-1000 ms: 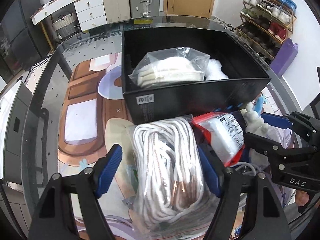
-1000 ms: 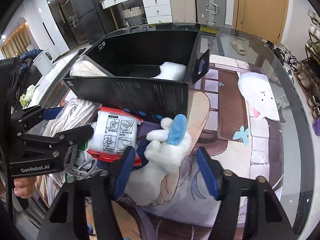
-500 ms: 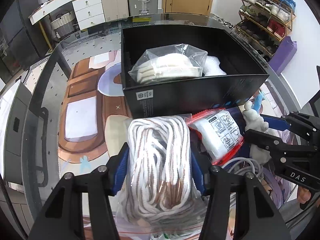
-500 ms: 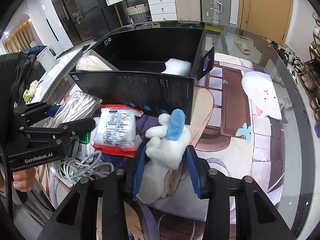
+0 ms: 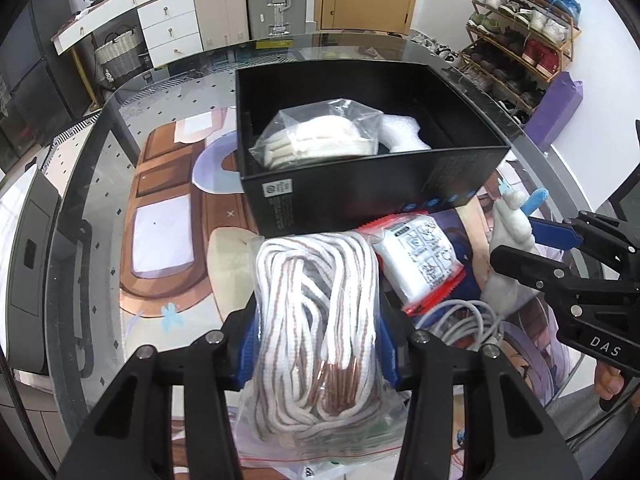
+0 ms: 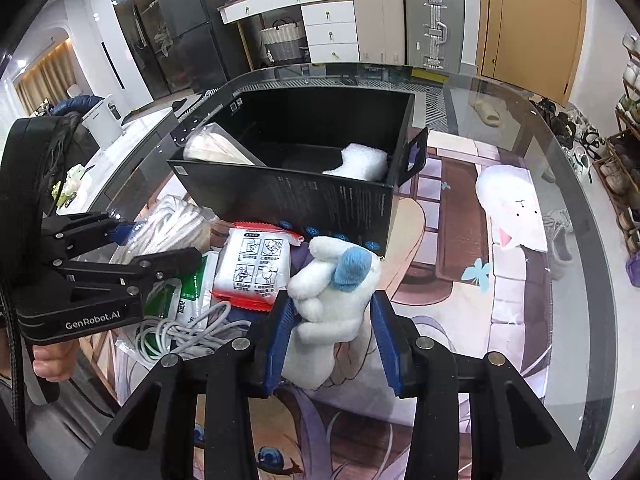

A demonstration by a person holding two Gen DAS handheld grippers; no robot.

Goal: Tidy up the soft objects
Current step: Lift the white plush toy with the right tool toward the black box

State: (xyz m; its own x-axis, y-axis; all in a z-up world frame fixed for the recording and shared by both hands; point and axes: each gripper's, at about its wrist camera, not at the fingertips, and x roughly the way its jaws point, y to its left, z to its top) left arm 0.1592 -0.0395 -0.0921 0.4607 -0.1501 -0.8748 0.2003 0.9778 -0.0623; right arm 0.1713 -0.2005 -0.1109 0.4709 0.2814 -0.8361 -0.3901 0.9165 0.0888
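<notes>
In the left wrist view, the left gripper [image 5: 316, 344] fills the 6 o'clock edge, its blue-padded fingers [image 5: 247, 350] pressed against both sides of a clear plastic bag of coiled white and brown cord [image 5: 316, 320], which it clamps. At 4 o'clock a loose coil of grey cable [image 5: 460, 322] lies on the glass table top [image 5: 92, 184], touching a white sachet with red sealed edges [image 5: 420, 258] just beyond it. At 3 o'clock the right gripper [image 5: 516, 240] pinches a white plush toy with a blue tip [image 5: 510, 228].

In the right wrist view, the same right gripper [image 6: 330, 332] sits at 6 o'clock, its blue pads closed narrowly on the plush toy's [image 6: 332, 292] body, holding it. The red-edged sachet [image 6: 254, 266] lies just beside the toy toward 9 o'clock, with the grey cable [image 6: 180, 332] nearer the camera and a green-printed packet [image 6: 188, 292] under it.

Beyond all of these, toward 12 o'clock, stands an open black cardboard box [image 5: 360, 196], its front wall touching the cord bag and sachet. Inside, a clear bag of cream fabric pieces [image 5: 320, 136] leans at the box's 9 o'clock side and a white foam piece [image 5: 404, 134] rests at its 3 o'clock side.
</notes>
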